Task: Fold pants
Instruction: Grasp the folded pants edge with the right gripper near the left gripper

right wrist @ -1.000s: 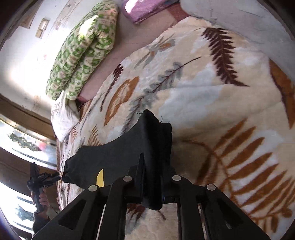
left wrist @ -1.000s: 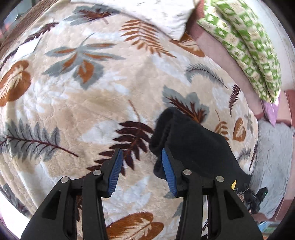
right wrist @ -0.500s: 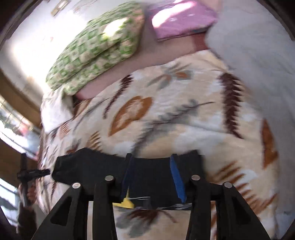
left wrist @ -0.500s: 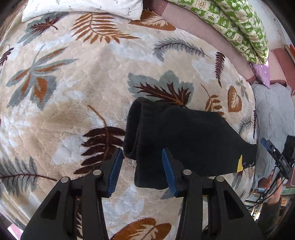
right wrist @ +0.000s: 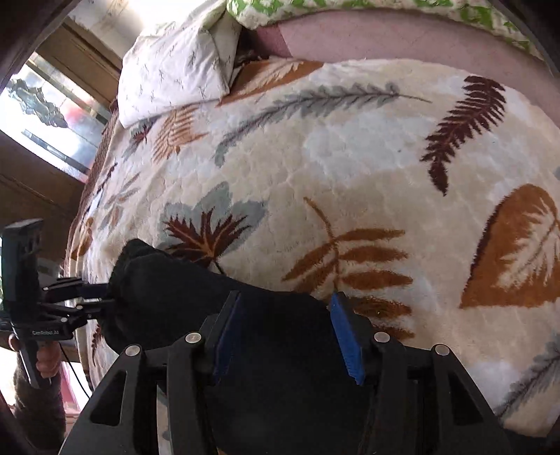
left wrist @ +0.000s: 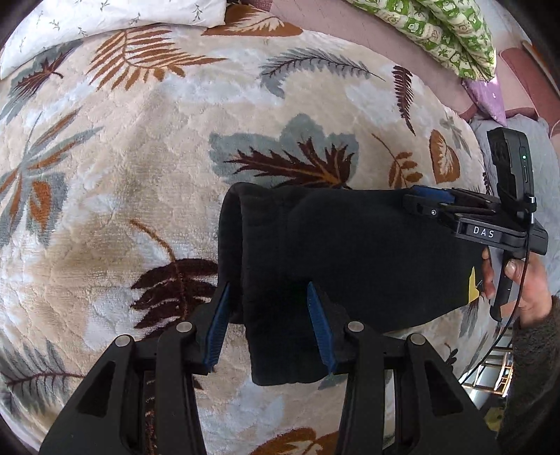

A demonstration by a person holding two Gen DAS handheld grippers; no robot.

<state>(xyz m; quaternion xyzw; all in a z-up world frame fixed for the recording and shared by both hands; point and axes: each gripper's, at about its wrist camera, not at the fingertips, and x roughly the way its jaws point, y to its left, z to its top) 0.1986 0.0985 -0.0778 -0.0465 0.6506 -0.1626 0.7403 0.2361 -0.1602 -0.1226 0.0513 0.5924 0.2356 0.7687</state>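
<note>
The black pants [left wrist: 350, 252] lie folded flat on a leaf-patterned blanket [left wrist: 140, 168], with a yellow tag [left wrist: 472, 290] at their right end. My left gripper [left wrist: 267, 325] hangs open over the thick folded left end. One pad is beside the fold and the other above the cloth. My right gripper [left wrist: 420, 199], held by a hand [left wrist: 525, 287], reaches the pants' far right edge. In the right wrist view my right gripper [right wrist: 287, 337] stands over the pants [right wrist: 168, 294]. Its jaws are closing with black cloth between them, but the pads do not press it. The left gripper [right wrist: 98, 297] is at the pants' far end.
A white pillow [left wrist: 105, 24] and a green patterned quilt [left wrist: 437, 31] lie at the head of the bed. A purple cloth [left wrist: 486, 94] and a grey sheet [left wrist: 546, 168] lie to the right. A window [right wrist: 45, 115] and wooden frame stand beyond the bed's left edge.
My right gripper let go of the raised pants fold, opened, and swung along the pants to their other end. The pants now lie flat. My left gripper moved over the folded end and rolled.
</note>
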